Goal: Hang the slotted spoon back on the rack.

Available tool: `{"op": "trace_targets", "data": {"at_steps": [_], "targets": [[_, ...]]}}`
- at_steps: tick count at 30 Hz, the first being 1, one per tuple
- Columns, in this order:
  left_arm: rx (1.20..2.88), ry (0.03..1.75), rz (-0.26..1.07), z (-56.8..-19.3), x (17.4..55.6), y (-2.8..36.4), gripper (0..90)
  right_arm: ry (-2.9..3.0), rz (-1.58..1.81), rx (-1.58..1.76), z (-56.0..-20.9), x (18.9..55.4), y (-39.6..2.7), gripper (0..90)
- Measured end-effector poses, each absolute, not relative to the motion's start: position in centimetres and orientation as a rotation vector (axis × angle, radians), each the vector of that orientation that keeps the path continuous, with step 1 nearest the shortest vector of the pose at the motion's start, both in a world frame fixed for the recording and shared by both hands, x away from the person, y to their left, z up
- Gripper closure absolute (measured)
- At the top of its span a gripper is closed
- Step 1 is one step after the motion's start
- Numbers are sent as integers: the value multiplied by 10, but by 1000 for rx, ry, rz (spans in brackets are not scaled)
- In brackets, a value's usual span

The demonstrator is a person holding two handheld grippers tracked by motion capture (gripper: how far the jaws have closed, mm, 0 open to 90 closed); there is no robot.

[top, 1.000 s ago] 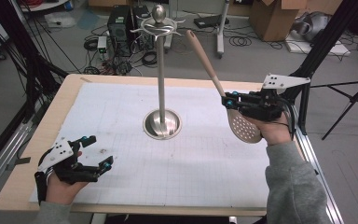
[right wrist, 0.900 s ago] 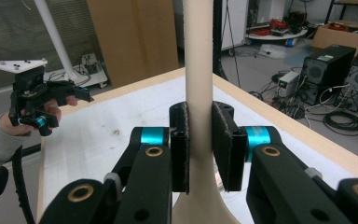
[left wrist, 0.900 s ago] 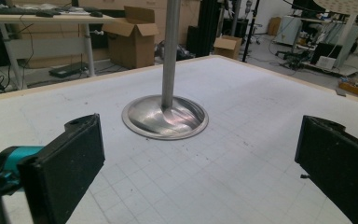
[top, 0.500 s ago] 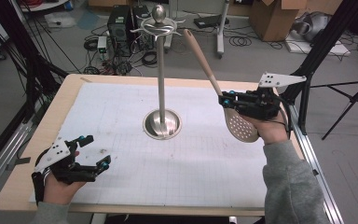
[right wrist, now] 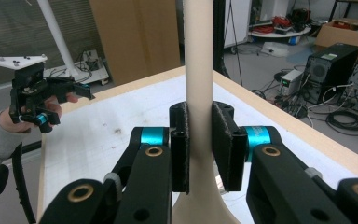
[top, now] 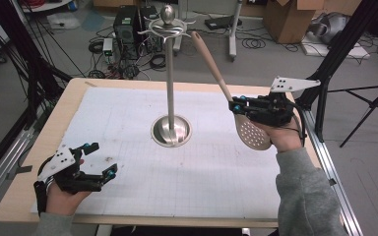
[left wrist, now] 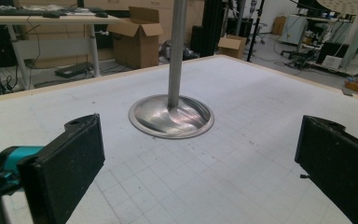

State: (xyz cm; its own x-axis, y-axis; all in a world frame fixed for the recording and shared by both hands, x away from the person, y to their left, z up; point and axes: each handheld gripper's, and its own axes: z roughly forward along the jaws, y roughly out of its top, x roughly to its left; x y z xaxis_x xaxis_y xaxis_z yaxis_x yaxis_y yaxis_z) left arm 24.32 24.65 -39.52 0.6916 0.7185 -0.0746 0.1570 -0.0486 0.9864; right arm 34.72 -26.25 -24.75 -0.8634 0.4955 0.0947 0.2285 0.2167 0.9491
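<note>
Clamped in our right gripper (top: 237, 105) is a wooden slotted spoon (top: 236, 109), and in the right gripper view the 2 jaws press flat against the pale handle (right wrist: 199, 70) from either side, just above where it flares toward the bowl. From the high view the spoon rides in the air over the right side of the table (top: 128, 86), its perforated bowl (top: 252, 133) low and close to our hand (top: 283, 137), its long axis slanting up and away to the left so that the tip of the handle (top: 196, 36) comes near the hooks (top: 170, 28) crowning the metal stand (top: 170, 78). That is the relation we judge the next move turns on: the stand's top lies up and to the left of the right gripper, roughly along the line of the handle, and the tip is just beside the hooks but apart from them. We cannot tell whether the handle end has a hole or loop for hanging. The right gripper is much the nearer to the hooks; our left gripper (top: 96, 162) sits low at the near left corner of the table, well apart from the stand, its jaws spread wide with nothing between them, and the left gripper view looks across the gridded white mat (left wrist: 242, 102) to the stand's round base (left wrist: 171, 116). We can read no brand, label or writing on the spoon, the stand or the mat; the cardboard boxes (left wrist: 140, 37) on the floor beyond show no legible print.
</note>
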Motion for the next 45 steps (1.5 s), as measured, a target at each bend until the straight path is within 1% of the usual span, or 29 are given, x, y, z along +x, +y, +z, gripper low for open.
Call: {"op": "trace_targets", "data": {"at_steps": [45], "targets": [[1574, 742, 547, -394, 239, 252, 17, 2309, 1619, 723, -261, 360, -229, 780]]}}
